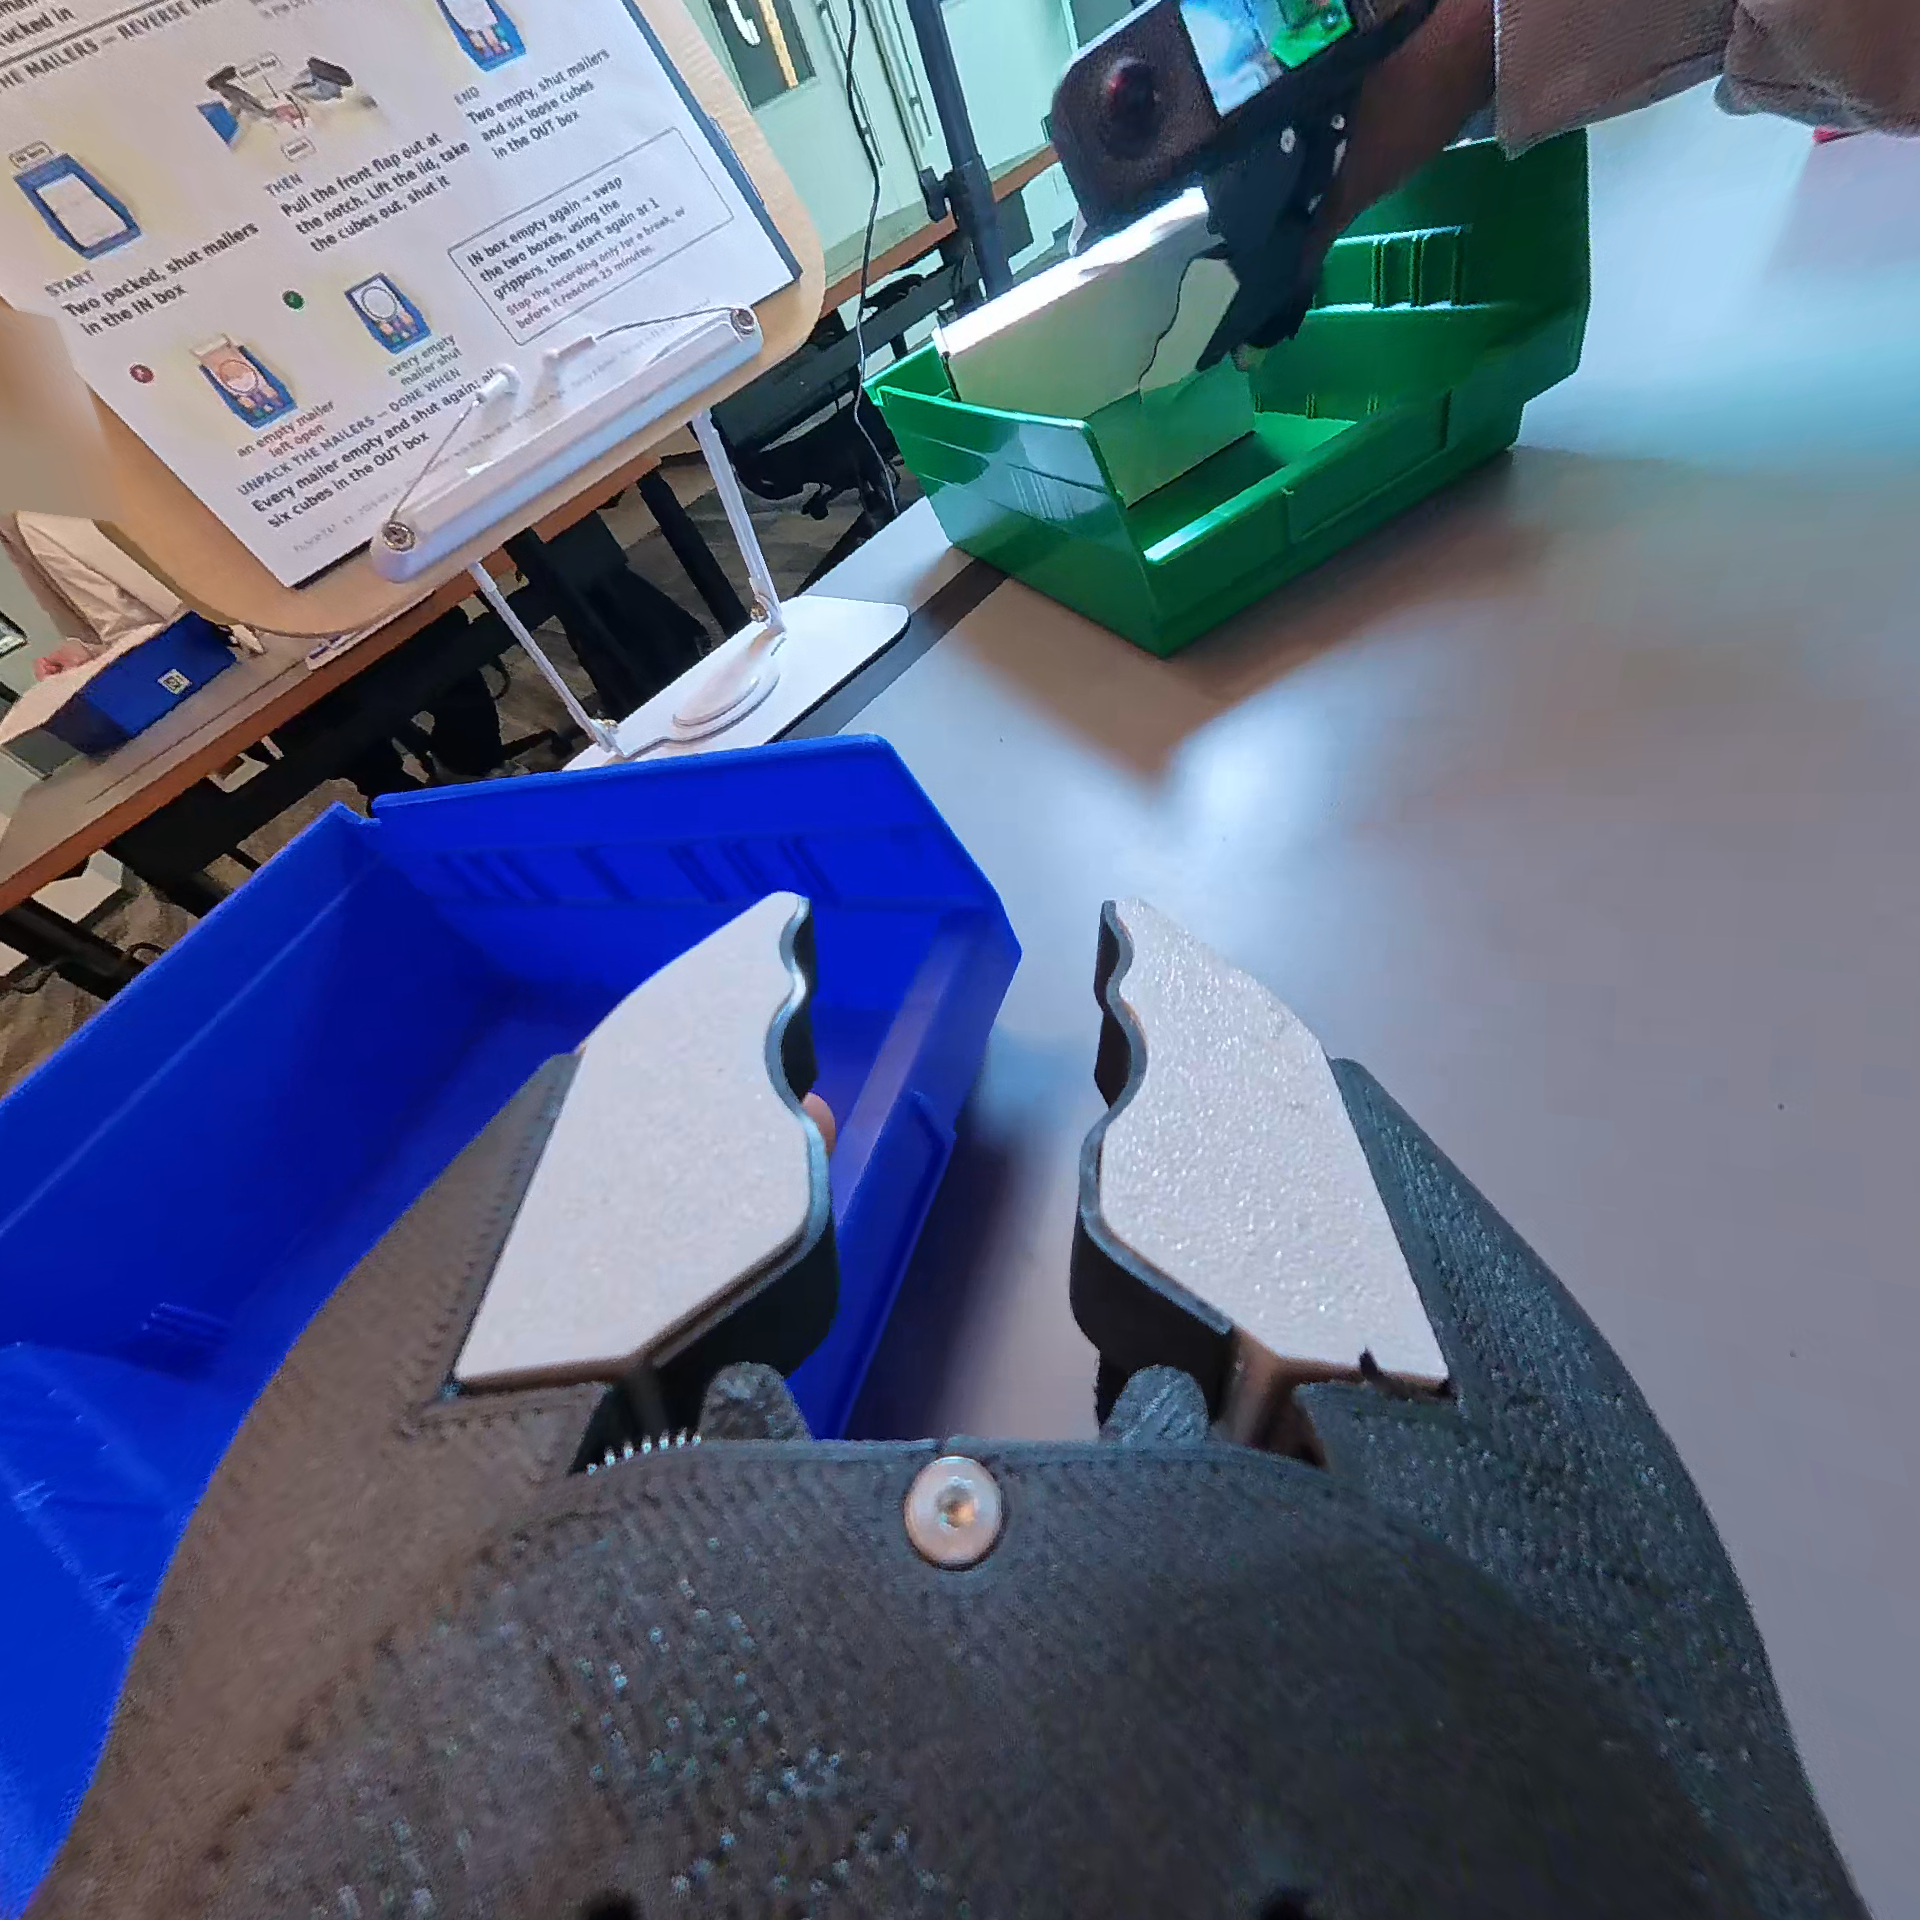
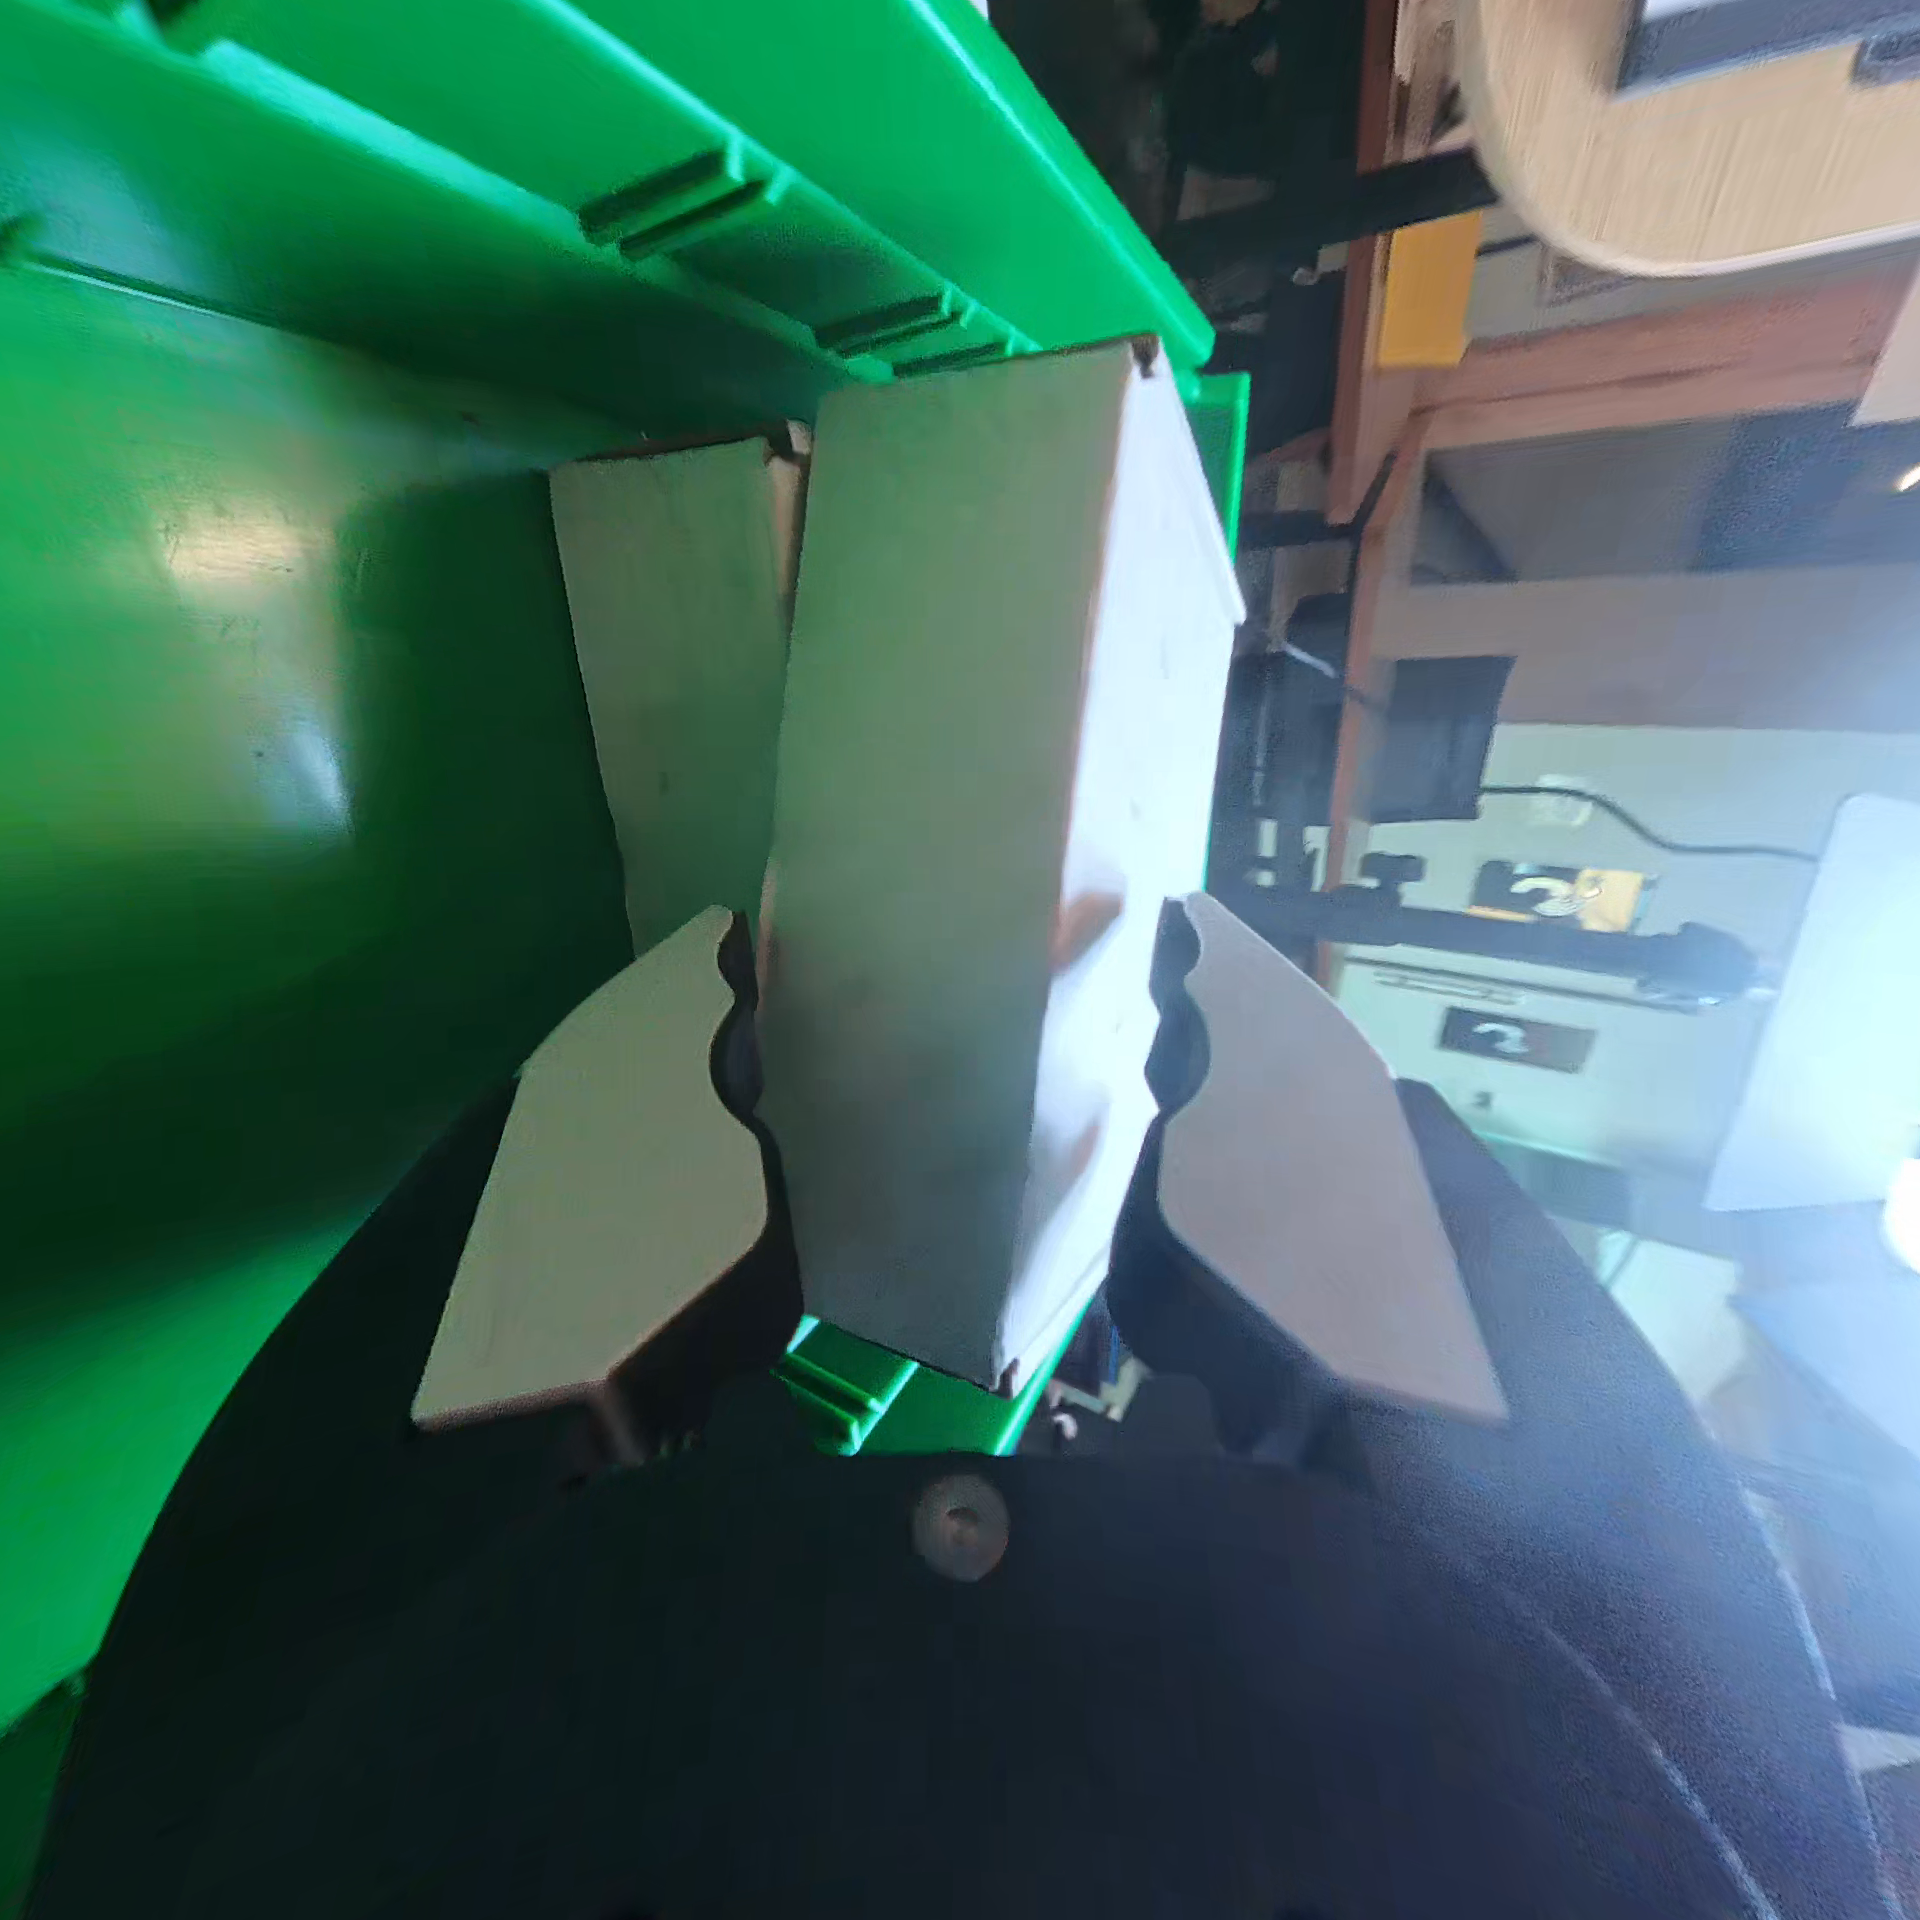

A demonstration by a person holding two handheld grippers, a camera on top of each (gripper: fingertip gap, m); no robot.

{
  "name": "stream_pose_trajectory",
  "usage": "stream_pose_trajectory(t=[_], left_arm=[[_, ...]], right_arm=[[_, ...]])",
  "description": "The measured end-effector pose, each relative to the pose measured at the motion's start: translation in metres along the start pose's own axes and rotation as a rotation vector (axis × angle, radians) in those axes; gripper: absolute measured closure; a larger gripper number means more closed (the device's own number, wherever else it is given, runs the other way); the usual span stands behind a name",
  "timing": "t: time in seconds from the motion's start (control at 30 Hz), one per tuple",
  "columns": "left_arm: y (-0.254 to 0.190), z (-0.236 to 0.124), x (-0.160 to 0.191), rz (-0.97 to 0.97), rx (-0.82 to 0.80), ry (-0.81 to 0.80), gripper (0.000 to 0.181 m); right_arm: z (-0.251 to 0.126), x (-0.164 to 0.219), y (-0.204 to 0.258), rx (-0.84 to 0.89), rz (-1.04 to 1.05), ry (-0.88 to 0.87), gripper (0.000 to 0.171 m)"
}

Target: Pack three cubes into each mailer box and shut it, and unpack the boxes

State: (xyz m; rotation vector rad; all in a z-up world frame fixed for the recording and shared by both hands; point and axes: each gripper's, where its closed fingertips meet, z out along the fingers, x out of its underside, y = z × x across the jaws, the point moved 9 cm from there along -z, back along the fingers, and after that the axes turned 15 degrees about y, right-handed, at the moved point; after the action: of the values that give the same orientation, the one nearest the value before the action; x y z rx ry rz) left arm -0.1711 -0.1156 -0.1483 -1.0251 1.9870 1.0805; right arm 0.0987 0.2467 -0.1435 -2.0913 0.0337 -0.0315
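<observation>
Item: we hold one white mailer box [image 2: 935,831] tilted in the green bin [image 2: 260,623], its long axis running away between our right gripper [image 2: 951,971] fingers, which pinch it, left gripper [image 1: 951,997] spread idle beside the blue bin [image 1: 312,1039], contents hidden

A grey bench [image 1: 1455,831] carries a blue bin [image 1: 312,1091] at its near left edge, a green bin [image 1: 1091,551] farther back, well apart, and a white document stand [image 1: 790,665] between them at the edge.
</observation>
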Motion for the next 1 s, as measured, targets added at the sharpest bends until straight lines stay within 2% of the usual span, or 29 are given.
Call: stream_pose_trajectory(t=[0.07, 0.17, 0.3, 0.37, 0.47, 0.53, 0.57, 0.63, 0.7, 0.73, 0.83, 0.87, 0.97, 1.0], left_arm=[[-0.001, 0.003, 0.001, -0.006, 0.008, 0.011, 0.130], [-0.001, 0.003, 0.003, 0.009, -0.009, 0.030, 0.131], [0.004, 0.002, 0.004, -0.010, -0.011, 0.041, 0.131], [0.008, 0.004, 0.006, -0.011, -0.027, 0.064, 0.129], [0.011, 0.007, 0.011, 0.035, -0.079, 0.124, 0.125], [0.012, 0.007, 0.012, 0.063, -0.103, 0.158, 0.124], [0.013, 0.006, 0.012, 0.073, -0.118, 0.175, 0.124], [0.018, 0.007, 0.012, 0.104, -0.137, 0.230, 0.124], [0.024, 0.010, 0.014, 0.139, -0.127, 0.329, 0.127], [0.026, 0.014, 0.016, 0.154, -0.093, 0.395, 0.128], [0.032, 0.023, 0.019, 0.222, -0.066, 0.527, 0.129], [0.032, 0.026, 0.018, 0.220, -0.042, 0.562, 0.131], [0.028, 0.033, 0.019, 0.262, 0.016, 0.629, 0.152], [0.027, 0.036, 0.020, 0.259, 0.039, 0.640, 0.151]], right_arm=[[0.005, 0.001, -0.003, -0.050, 0.032, 0.026, 0.102], [0.009, 0.001, -0.002, 0.025, -0.102, 0.018, 0.104], [0.012, 0.009, -0.005, 0.073, -0.211, -0.117, 0.105], [0.017, 0.012, -0.007, 0.044, -0.159, -0.095, 0.105], [0.012, 0.009, -0.012, 0.024, -0.029, -0.006, 0.089], [-0.014, 0.004, -0.014, 0.006, 0.056, -0.105, 0.092], [-0.031, 0.002, -0.012, -0.050, 0.099, -0.162, 0.092], [-0.066, 0.000, 0.003, -0.328, 0.141, -0.272, 0.092], [-0.095, 0.001, 0.026, -0.648, 0.105, -0.288, 0.092], [-0.105, 0.003, 0.039, -0.726, 0.046, -0.272, 0.092], [-0.109, 0.009, 0.074, -0.688, -0.147, -0.136, 0.094], [-0.103, 0.008, 0.082, -0.634, -0.177, -0.086, 0.100], [-0.088, 0.005, 0.095, -0.473, -0.159, -0.043, 0.139], [-0.088, 0.006, 0.095, -0.441, -0.173, -0.054, 0.142]])
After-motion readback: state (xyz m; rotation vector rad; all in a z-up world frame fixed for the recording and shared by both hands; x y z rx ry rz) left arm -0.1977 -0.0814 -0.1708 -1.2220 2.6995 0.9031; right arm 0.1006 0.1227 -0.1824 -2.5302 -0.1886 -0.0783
